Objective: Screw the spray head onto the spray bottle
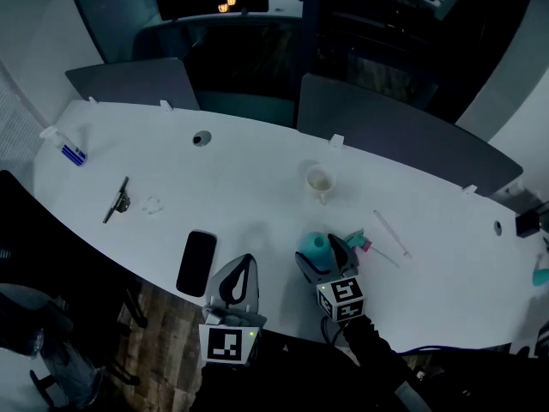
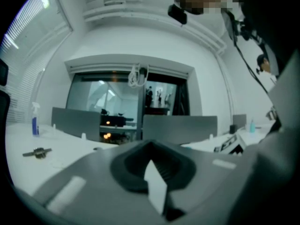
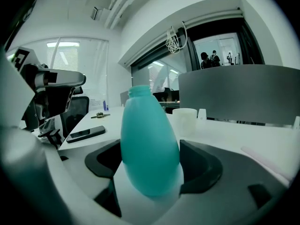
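One bottle (image 3: 148,139) sits gripped in my right tongs (image 3: 151,170); my left tongs (image 2: 152,170) are closed, empty. Next they should open and grab the spray head (image 1: 360,242).

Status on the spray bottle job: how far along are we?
Done: the right tongs are clamped on the upright spray bottle, its neck bare. In hand: only the bottle; the left tongs are shut and empty. Left: pick up the spray head, lying on the table beside the bottle, seat it and screw it on.
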`<state>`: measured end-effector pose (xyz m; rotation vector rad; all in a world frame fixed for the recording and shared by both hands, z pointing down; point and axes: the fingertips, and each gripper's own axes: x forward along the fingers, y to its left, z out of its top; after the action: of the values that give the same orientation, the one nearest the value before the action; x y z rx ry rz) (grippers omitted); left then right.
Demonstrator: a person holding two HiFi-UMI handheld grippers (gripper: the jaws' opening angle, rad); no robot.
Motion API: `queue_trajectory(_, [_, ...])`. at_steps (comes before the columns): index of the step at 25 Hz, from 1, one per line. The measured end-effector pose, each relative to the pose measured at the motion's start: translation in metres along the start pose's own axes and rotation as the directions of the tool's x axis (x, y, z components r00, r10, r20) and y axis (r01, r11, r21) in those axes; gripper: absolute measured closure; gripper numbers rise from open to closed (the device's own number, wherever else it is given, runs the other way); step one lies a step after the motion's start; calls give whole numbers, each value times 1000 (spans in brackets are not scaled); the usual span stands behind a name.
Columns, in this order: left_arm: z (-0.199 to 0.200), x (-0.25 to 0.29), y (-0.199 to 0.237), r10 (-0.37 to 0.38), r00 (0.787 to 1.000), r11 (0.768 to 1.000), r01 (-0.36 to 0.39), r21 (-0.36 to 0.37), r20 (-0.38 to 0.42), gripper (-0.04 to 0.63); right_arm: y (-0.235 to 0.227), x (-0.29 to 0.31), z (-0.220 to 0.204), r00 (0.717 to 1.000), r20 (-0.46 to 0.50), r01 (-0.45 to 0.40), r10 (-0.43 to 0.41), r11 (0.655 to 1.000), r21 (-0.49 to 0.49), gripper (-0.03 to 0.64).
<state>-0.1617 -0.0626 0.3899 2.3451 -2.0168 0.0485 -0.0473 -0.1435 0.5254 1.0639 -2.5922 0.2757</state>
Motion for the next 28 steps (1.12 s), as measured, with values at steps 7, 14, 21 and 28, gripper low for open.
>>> queue_trajectory(7, [-3, 1, -9, -30, 1000, 1000, 30, -4, -8, 600, -3, -24, -10, 999, -32, 4, -4, 1000, 0, 250])
queue_trajectory(14, [-7, 16, -33, -107, 994, 994, 107, -7, -13, 600, -17, -68, -29, 998, -48, 49, -47, 998, 42, 250])
queue_trajectory(21, [-9, 35, -75, -233, 972, 972, 233, 10, -27, 600, -33, -107, -43, 992, -37, 124, -122, 989, 85, 250])
queue_trajectory(28, [-15, 49, -108, -330, 942, 943, 332, 18, -51, 600, -47, -135, -53, 981, -18, 192, -192, 973, 131, 250])
